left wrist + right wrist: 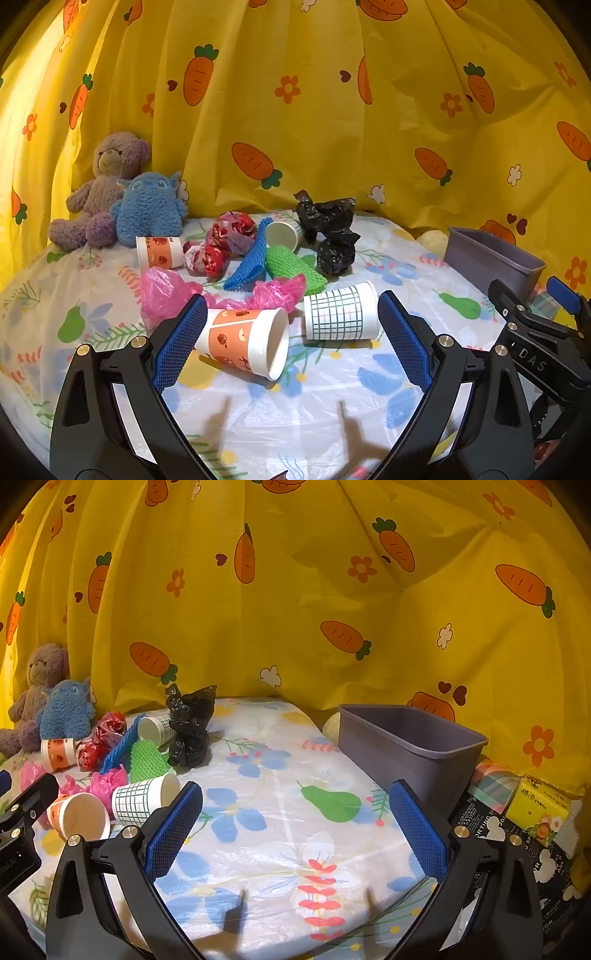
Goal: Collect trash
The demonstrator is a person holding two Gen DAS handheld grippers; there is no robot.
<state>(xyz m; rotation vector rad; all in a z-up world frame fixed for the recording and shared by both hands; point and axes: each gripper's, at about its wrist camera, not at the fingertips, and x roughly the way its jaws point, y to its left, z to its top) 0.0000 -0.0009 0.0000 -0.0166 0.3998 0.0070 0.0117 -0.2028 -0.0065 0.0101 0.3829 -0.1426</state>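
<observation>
- Floral counter [280,812] before a carrot-print curtain [295,609]; trash pile at 10 o'clock, partly cut off.
- Left tongs [291,343] gape wide, empty, straddling a tipped orange cup [245,341].
- Right tongs [295,830] gape empty; grey bin [413,753] at 1 o'clock.

Backdrop: yellow curtain [295,122] with carrot and flower print, hanging in folds behind the table [280,834]. Tabletop under a clear-plastic-covered cloth — pears, blue flowers. Lighting warm — brightest at far left.

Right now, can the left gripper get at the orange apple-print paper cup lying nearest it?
Probably yes: the left gripper is open, the orange apple-print paper cup lies on its side just ahead, with nothing between them.
</observation>
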